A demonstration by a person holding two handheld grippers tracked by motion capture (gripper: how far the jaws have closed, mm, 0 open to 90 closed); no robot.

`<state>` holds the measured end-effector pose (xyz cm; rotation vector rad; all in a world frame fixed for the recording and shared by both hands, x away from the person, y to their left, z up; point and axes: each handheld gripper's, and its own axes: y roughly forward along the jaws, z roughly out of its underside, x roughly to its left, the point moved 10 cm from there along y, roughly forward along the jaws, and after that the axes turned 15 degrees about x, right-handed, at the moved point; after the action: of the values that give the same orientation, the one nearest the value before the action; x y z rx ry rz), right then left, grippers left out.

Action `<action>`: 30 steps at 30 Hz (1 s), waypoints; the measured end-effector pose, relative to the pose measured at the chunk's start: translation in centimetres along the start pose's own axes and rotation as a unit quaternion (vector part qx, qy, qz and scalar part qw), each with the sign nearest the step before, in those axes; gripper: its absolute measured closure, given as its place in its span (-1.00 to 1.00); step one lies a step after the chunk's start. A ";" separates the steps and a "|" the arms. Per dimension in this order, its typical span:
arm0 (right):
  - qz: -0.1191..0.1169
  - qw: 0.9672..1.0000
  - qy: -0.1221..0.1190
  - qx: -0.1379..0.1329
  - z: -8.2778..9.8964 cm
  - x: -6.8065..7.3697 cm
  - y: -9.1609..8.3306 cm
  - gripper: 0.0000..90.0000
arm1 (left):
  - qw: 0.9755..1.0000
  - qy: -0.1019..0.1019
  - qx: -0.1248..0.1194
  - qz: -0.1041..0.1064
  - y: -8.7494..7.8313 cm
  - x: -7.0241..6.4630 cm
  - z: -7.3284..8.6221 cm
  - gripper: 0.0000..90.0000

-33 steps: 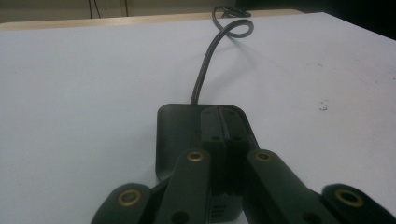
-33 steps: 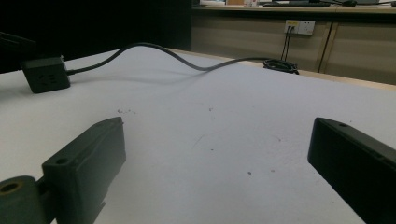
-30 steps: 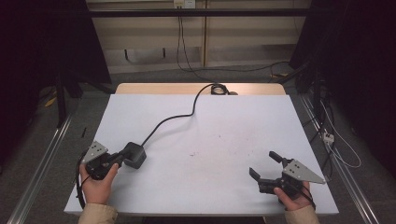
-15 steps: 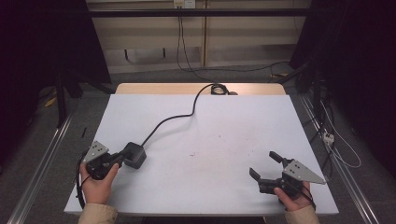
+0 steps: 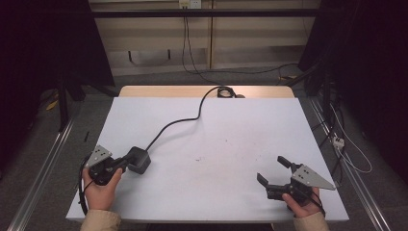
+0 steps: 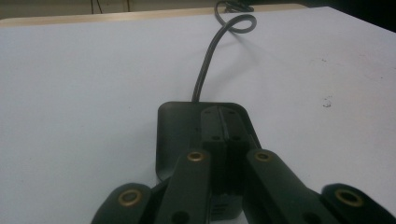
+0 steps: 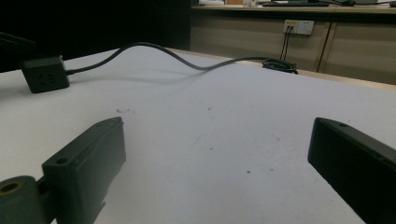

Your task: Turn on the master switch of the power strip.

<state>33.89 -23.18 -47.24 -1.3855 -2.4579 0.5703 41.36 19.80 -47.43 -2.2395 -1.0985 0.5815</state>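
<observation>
A black power adapter box (image 5: 138, 160) lies on the white table (image 5: 240, 125) at the near left. Its dark cable (image 5: 178, 122) snakes away to the far edge. My left gripper (image 5: 126, 163) is shut, its jaws pressed together and lying over the top of the box (image 6: 175, 135), with nothing seen between them; the cable (image 6: 205, 70) runs on ahead. My right gripper (image 5: 272, 168) rests open at the near right, with bare table between its jaws (image 7: 217, 135). From there the box (image 7: 45, 73) sits far off to the left.
The cable ends in a small coil (image 5: 223, 91) on the wooden strip at the table's far edge. Metal rails (image 5: 38, 168) run along the floor on both sides. Loose wires (image 5: 339, 139) lie on the floor at the right.
</observation>
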 end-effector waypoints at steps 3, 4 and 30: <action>0.001 1.000 -0.001 0.000 0.0 0.0 0.0 -0.92 | 1.000 -0.003 -0.001 0.003 0.0 0.0 0.0 1.00; 0.001 1.000 0.000 0.000 0.0 0.0 0.0 -0.92 | 1.000 -0.003 -0.001 0.003 0.0 0.0 0.0 1.00; 0.002 1.000 -0.001 -0.001 -0.1 0.0 -0.1 -0.92 | 1.000 -0.004 -0.002 0.004 0.1 0.1 0.1 1.00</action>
<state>33.85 -23.17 -47.15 -1.3923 -2.4585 0.5703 41.36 19.87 -47.59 -2.2479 -1.0975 0.5928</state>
